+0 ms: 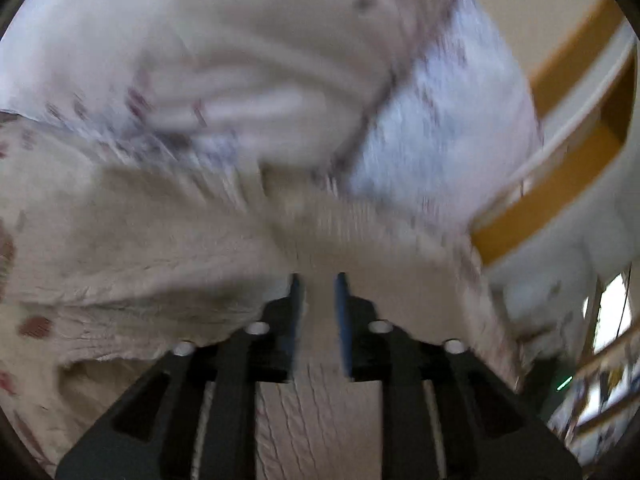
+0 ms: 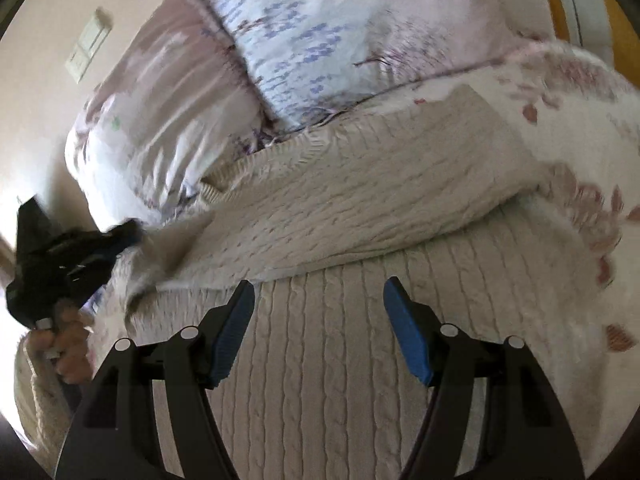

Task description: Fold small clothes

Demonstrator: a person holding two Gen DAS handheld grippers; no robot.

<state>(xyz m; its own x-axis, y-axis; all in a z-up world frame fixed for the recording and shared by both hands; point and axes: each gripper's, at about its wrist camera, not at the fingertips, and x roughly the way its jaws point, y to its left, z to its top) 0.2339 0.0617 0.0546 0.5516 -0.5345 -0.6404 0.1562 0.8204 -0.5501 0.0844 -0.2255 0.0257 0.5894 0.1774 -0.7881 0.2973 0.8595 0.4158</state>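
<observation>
left gripper (image 1: 318, 304) fingers pinch sweater (image 2: 340, 208) | right gripper (image 2: 319, 312) fingers wide

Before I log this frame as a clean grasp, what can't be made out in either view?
- Left wrist view: motion blur smears the sweater ahead of the left gripper, so which edge it pinches is unreadable.
- Right wrist view: the left gripper is blurred and small, fingertips buried in knit.
- Right wrist view: the right gripper frame hides the sweater's near hem.
- Neither view shows the whole sweater; the quilt covers its far end.
</observation>
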